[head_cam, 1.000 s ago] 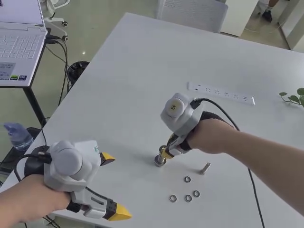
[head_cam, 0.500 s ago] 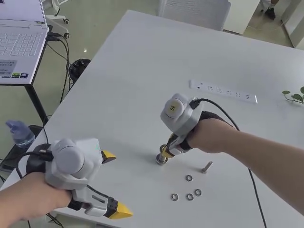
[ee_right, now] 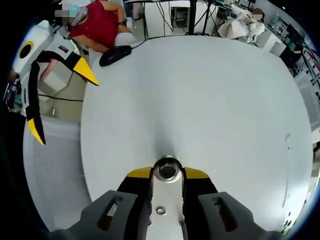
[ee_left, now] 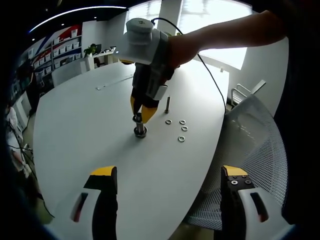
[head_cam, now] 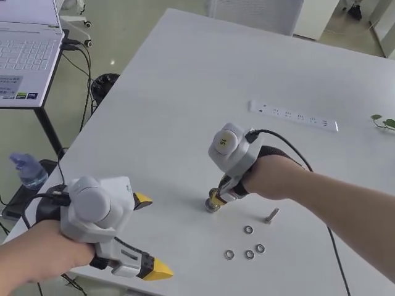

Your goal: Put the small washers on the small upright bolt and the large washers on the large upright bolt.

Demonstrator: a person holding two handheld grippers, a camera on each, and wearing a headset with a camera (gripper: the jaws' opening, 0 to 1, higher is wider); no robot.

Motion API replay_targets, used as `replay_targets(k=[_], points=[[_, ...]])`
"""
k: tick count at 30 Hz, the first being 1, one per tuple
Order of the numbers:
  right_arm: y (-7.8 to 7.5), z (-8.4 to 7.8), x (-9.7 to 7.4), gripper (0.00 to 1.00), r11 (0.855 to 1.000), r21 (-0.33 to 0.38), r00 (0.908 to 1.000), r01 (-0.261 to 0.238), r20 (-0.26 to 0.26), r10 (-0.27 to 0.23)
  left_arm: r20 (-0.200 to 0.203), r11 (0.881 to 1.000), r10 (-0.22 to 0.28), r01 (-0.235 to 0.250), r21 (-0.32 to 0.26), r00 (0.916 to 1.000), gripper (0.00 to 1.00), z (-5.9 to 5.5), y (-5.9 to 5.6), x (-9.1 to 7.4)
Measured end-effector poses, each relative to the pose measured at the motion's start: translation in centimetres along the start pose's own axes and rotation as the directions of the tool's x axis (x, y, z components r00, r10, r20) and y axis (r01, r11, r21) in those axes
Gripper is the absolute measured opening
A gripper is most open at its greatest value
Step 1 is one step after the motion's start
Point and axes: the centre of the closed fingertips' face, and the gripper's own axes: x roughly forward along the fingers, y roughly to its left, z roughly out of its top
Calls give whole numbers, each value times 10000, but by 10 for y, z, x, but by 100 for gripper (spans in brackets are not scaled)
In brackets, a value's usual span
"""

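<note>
My right hand-held gripper (head_cam: 216, 199) points down. Its yellow tips are squeezed tight on a big washer (ee_right: 167, 169), a shiny round metal ring with a hole in the middle. The ring is at the top of the big bolt (ee_left: 140, 131), which stands up on the smooth white bench (head_cam: 185, 92). The thin little bolt (head_cam: 271, 215) is near it. Four small washers (head_cam: 248, 230), tiny silver rings, lie flat on the bench close to the little bolt. My left hand-held gripper (head_cam: 149, 234) is spread wide and holds nothing.
</note>
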Motion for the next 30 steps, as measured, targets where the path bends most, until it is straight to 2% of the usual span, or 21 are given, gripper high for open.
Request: replay_targets(k=[16,30], points=[[-1,-7,20,22,10000,12,9998,-45,-214,45,-119,9999,-47,45,-99,9999,84,-5,4,1],[-2,-10,29,22,10000,-28,9993,-13,-373,12,-123,9999,-109,107,-95,9999,84,-4,5,2]])
